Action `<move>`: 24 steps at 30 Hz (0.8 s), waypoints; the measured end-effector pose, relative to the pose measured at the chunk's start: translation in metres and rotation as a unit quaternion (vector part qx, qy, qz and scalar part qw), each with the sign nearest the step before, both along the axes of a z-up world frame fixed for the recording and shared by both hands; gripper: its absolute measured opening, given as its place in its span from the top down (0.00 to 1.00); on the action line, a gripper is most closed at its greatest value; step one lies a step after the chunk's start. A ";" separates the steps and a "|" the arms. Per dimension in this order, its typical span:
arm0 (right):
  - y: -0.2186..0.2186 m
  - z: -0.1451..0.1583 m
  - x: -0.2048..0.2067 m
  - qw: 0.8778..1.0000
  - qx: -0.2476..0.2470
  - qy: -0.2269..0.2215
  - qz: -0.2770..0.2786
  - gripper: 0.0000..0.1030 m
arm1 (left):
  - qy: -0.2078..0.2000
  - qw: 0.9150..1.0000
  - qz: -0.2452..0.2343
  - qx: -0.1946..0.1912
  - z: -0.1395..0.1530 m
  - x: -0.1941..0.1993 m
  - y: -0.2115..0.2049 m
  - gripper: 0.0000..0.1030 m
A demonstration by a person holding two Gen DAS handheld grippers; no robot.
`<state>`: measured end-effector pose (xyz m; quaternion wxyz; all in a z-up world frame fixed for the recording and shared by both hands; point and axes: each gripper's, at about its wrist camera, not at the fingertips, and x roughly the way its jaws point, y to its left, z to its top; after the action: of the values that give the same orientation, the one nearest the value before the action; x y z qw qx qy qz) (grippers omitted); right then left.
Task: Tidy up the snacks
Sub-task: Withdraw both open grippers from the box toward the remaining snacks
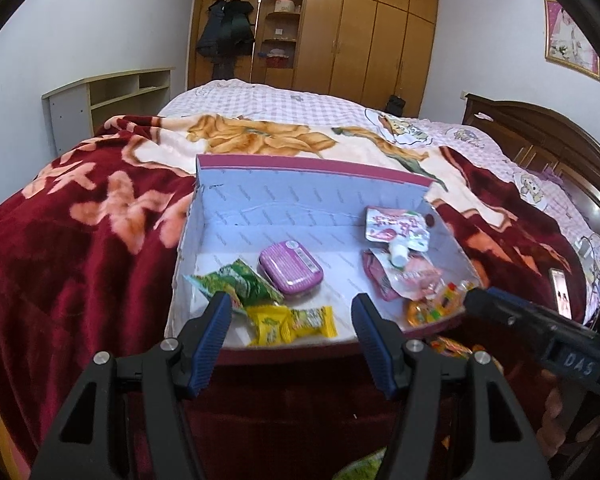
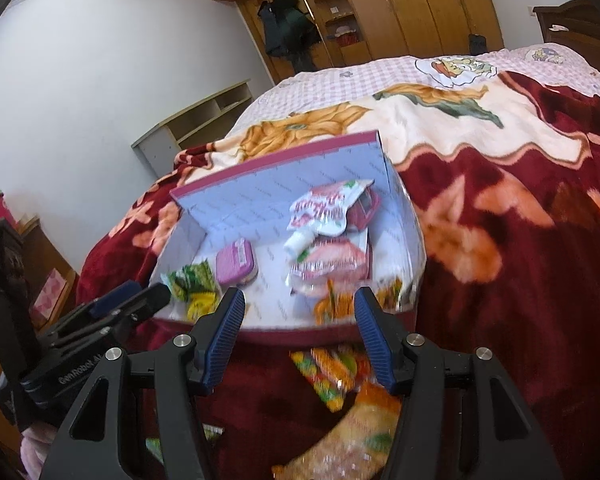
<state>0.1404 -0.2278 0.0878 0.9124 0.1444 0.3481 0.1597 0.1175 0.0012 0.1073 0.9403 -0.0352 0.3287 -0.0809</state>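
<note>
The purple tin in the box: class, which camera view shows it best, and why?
The left wrist view. There the purple tin lies sharp and whole on the floor of the box, its lid label visible. The right wrist view shows it smaller, blurred and seen edge-on.

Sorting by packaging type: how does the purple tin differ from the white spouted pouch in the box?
The purple tin is rigid, rounded and lies flat mid-box; the white spouted pouch is soft, crinkled and leans on the box's right wall atop other packets. The tin is plain purple; the pouch is white with pink print. Both sit inside the box.
</note>
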 end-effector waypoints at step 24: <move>0.008 -0.011 -0.061 1.000 -0.014 0.019 0.013 0.43 | 0.027 0.999 -0.024 0.001 -0.013 -0.062 -0.016 0.36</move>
<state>0.0794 -0.2198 0.0765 0.9054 0.1305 0.3692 0.1638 0.0552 -0.0147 0.0938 0.9291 -0.0286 0.3545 -0.1017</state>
